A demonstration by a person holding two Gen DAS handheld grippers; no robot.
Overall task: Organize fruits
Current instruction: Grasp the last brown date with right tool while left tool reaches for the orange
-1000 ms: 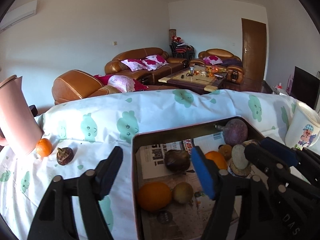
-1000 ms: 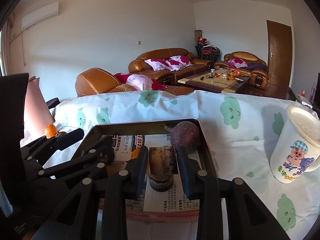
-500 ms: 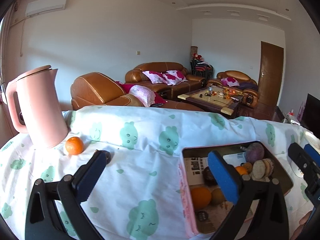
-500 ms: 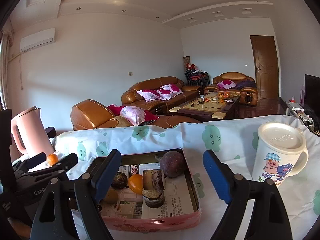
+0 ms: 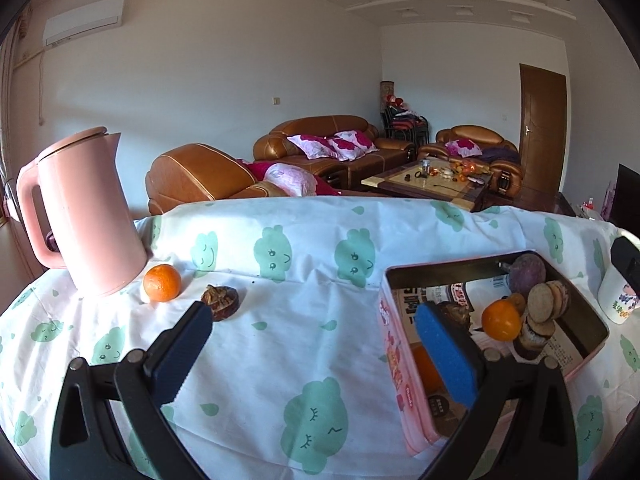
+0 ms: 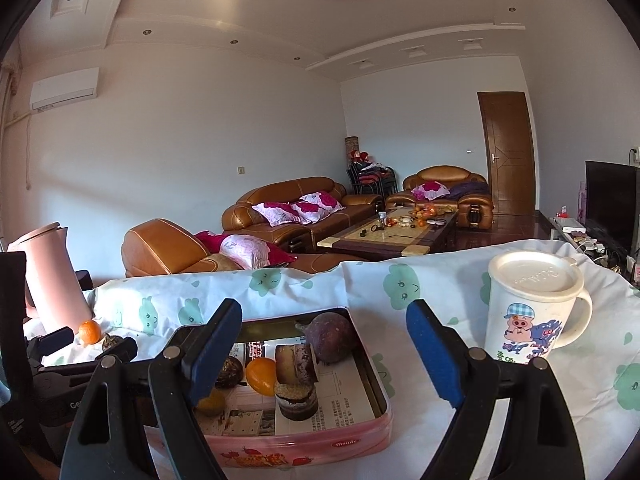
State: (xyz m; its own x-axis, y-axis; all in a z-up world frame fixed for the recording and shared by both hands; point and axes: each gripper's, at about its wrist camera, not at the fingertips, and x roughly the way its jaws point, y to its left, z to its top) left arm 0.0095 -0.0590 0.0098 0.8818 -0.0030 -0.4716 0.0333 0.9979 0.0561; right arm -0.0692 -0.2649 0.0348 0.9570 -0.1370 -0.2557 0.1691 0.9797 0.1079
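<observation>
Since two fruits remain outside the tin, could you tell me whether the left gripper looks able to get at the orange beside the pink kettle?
Probably yes. The left gripper is open and empty, and only bare cloth lies before the orange. The kettle close behind and the dark fruit alongside leave little room.

- White cloth table cover with green cloud print (image 5: 256, 360): matt woven fabric, lightly creased.
- Pink rectangular metal tin (image 6: 304, 446): glossy printed outer wall, dull dark metal inside, lined with printed paper (image 6: 332, 412).
- Pink plastic kettle (image 5: 86, 216): smooth, satin finish.
- White lidded mug with pig cartoon (image 6: 532, 312): smooth and glossy, looks ceramic; lid matt.
- Small orange citrus fruit (image 5: 162, 283): finely dimpled, slight sheen.
- Brown dried round fruit (image 5: 221, 302): rough, wrinkled.
- Blue gripper pads (image 5: 446, 354): matt, foam-like, on black matt plastic arms.
</observation>
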